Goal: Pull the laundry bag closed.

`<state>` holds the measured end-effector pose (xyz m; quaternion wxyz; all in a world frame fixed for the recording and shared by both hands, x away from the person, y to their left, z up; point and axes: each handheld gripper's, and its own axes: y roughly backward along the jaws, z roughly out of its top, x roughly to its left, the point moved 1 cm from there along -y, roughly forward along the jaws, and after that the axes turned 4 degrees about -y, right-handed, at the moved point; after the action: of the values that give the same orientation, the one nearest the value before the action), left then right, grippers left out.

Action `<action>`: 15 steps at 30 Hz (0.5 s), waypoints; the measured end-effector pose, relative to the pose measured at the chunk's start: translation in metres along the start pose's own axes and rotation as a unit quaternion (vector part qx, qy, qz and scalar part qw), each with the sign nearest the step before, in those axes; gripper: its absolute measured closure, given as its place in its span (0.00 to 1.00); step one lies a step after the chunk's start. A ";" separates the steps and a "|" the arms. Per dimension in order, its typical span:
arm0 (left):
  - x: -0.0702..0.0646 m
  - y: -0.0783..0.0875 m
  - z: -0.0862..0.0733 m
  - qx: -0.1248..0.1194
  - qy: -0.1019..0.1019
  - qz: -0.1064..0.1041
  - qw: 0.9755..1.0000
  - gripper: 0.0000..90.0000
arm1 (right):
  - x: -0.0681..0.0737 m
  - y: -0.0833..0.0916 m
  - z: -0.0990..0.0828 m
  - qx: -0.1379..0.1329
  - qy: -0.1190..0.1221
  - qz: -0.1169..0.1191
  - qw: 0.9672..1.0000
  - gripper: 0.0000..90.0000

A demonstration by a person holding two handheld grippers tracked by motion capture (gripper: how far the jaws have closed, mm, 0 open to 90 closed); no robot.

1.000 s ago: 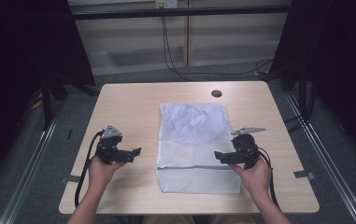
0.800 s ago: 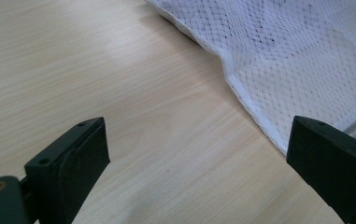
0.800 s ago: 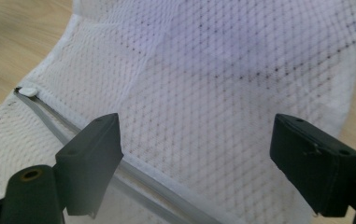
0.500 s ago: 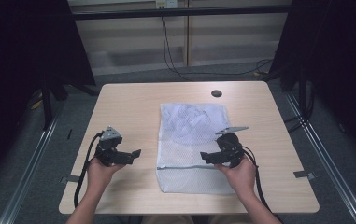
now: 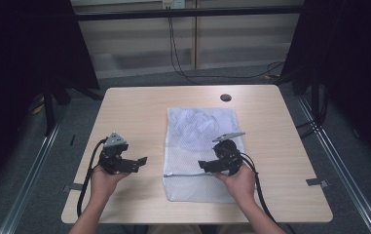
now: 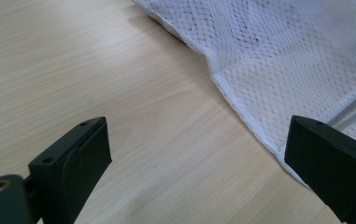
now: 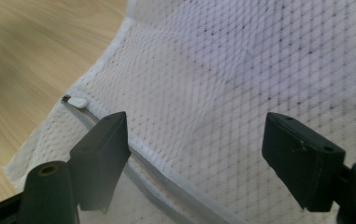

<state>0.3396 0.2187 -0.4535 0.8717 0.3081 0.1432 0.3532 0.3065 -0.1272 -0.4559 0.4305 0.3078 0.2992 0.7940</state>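
A white mesh bag (image 5: 200, 141) lies flat on the wooden table (image 5: 134, 112), its zipper (image 5: 185, 174) running across the near end. My right gripper (image 5: 203, 165) hovers over the bag's near part and points left along the zipper. In the right gripper view the right gripper (image 7: 199, 128) stands open over the mesh (image 7: 241, 60), with the white zipper pull (image 7: 77, 101) just beyond the left jaw. Its jaws have just been closing a little, and the pads press on nothing. My left gripper (image 5: 141, 162) rests open on bare wood left of the bag, and in its own view the left gripper (image 6: 199, 135) faces the bag's edge (image 6: 241, 107).
A dark round cap (image 5: 225, 97) sits in the table near its far edge. Cables (image 5: 178, 53) run over the floor behind the table. Bare wood lies to the left of the bag and to its right.
My right gripper has moved left from the bag's right edge to over the zipper. The left gripper and the bag have stayed where they were.
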 end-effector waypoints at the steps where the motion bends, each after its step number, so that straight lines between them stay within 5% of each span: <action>1: 0.000 0.000 0.000 0.001 0.000 -0.001 1.000 0.08 | 0.001 -0.001 0.000 0.001 0.002 0.002 1.000 0.25; 15: -0.001 0.000 0.000 0.003 -0.001 -0.008 1.000 0.09 | 0.020 -0.016 0.006 0.008 0.001 0.028 1.000 0.28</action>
<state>0.3389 0.2180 -0.4532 0.8737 0.3100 0.1460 0.3453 0.3105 -0.1008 -0.4591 0.4055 0.3185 0.2976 0.8035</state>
